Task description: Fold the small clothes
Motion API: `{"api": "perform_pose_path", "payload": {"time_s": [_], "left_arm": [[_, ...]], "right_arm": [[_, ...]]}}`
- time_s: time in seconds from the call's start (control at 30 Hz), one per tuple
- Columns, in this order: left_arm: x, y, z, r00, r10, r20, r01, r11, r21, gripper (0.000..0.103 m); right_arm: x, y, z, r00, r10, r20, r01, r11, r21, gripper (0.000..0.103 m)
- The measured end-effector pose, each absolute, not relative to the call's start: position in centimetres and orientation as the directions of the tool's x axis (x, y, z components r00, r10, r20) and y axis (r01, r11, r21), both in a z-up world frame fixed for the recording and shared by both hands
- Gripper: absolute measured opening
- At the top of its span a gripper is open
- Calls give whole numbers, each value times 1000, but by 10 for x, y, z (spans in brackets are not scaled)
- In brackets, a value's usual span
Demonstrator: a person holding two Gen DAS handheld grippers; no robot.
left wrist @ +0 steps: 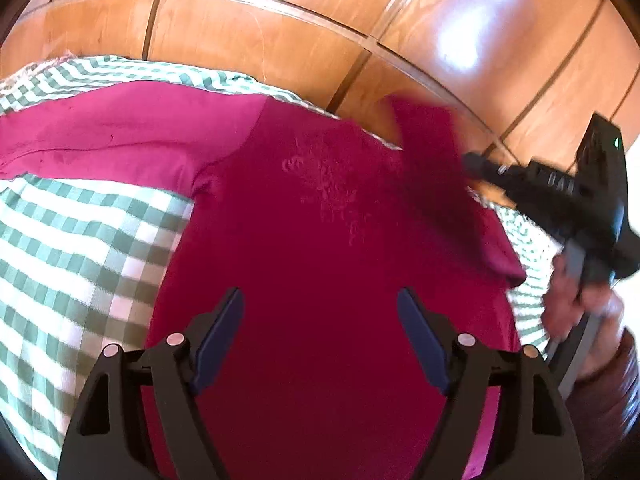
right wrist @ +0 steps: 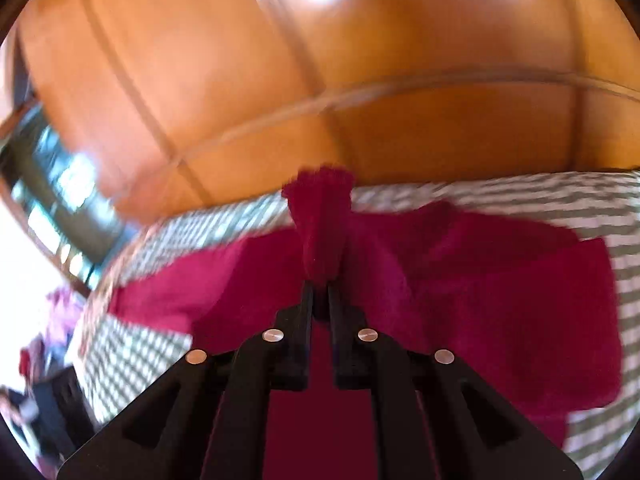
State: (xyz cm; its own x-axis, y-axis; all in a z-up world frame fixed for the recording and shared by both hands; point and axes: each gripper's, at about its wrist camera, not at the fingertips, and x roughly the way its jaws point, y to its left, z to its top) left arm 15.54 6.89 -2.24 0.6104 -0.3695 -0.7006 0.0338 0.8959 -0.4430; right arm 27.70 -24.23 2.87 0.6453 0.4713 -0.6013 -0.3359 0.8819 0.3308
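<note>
While the right gripper [right wrist: 320,286] pinches a bunched sleeve [right wrist: 320,224] of the magenta shirt [left wrist: 320,208], its fingers pressed together on the cloth, the left gripper [left wrist: 320,312] hangs over the shirt's body with its fingers spread wide and nothing between them.

Most of the shirt lies flat on a green checked cloth [left wrist: 80,240], with wood panels [left wrist: 260,32] beyond. Seen from the left wrist, the shirt's long axis runs straight away from the left fingers, hem near, shoulders far. One sleeve [left wrist: 100,140] stretches out flat to the left. On the right, the other sleeve is lifted off the cloth by the right gripper [left wrist: 480,164], blurred and raised above the shoulder.

The relation that counts is this: the held sleeve rises at the shirt's right edge, and the body it would fold onto lies toward the left, across the long axis. So the right gripper, which already has the sleeve, looks best placed to carry it inward over the chest. The left gripper is nearer the hem and middle, well placed to press the body down or take the flat left sleeve afterward.

The fold looks early in the task: neither sleeve is yet laid over the body, and the hem is not turned up.
</note>
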Motion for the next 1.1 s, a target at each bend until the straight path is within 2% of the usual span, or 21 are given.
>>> {"api": "perform_pose_path", "payload": {"time_s": [0.03, 0.07, 0.1, 0.13, 0.3, 0.4, 0.43, 0.53, 0.6, 0.63, 0.67, 0.77, 0.87, 0.93, 1.1], "left_arm": [[160, 71, -22, 610, -378, -696, 33, 890, -455, 76], [163, 72, -22, 609, -382, -695, 31, 887, -460, 74], [166, 73, -22, 609, -385, -694, 29, 885, -465, 73], [172, 73, -22, 606, -392, -692, 30, 881, -472, 72], [202, 65, -29, 580, -408, -705, 31, 876, -482, 70], [223, 56, -36, 554, -423, -717, 31, 871, -490, 67], [230, 54, -40, 541, -427, -724, 30, 870, -491, 63], [247, 38, -45, 515, -439, -737, 40, 871, -490, 50], [257, 27, -46, 503, -439, -744, 51, 875, -481, 36], [263, 21, -45, 500, -432, -751, 61, 882, -467, 21], [268, 17, -41, 503, -425, -753, 77, 890, -450, 13], [275, 21, -14, 572, -420, -705, 87, 885, -457, 9], [273, 43, 21, 670, -401, -624, 77, 874, -479, 8], [272, 57, 30, 701, -373, -608, 64, 882, -467, 8], [282, 48, -11, 632, -201, -749, 1, 966, -258, 9]], "right_arm": [[276, -240, 27, 636, 479, -605, -341, 878, 336, 11], [271, -241, 25, 639, 482, -599, -333, 876, 350, 32], [267, -248, 26, 652, 485, -583, -320, 873, 368, 48], [260, -258, 27, 674, 482, -560, -300, 871, 388, 67], [224, -300, 15, 674, 491, -551, -242, 852, 464, 70], [204, -336, 4, 676, 459, -576, -181, 862, 474, 78], [199, -346, 1, 680, 449, -580, -161, 863, 480, 81], [195, -379, -11, 698, 417, -581, -83, 854, 513, 81], [200, -394, -19, 709, 413, -572, -39, 833, 552, 81], [203, -400, -21, 711, 413, -569, -27, 824, 565, 81], [207, -404, -25, 713, 416, -564, -17, 815, 579, 81], [217, -411, -28, 723, 404, -561, 7, 807, 590, 81], [224, -418, -26, 772, 330, -543, 47, 822, 567, 81], [229, -420, -34, 764, 350, -542, 51, 805, 591, 81], [227, -396, -51, 720, 317, -617, 30, 875, 484, 81]]}}
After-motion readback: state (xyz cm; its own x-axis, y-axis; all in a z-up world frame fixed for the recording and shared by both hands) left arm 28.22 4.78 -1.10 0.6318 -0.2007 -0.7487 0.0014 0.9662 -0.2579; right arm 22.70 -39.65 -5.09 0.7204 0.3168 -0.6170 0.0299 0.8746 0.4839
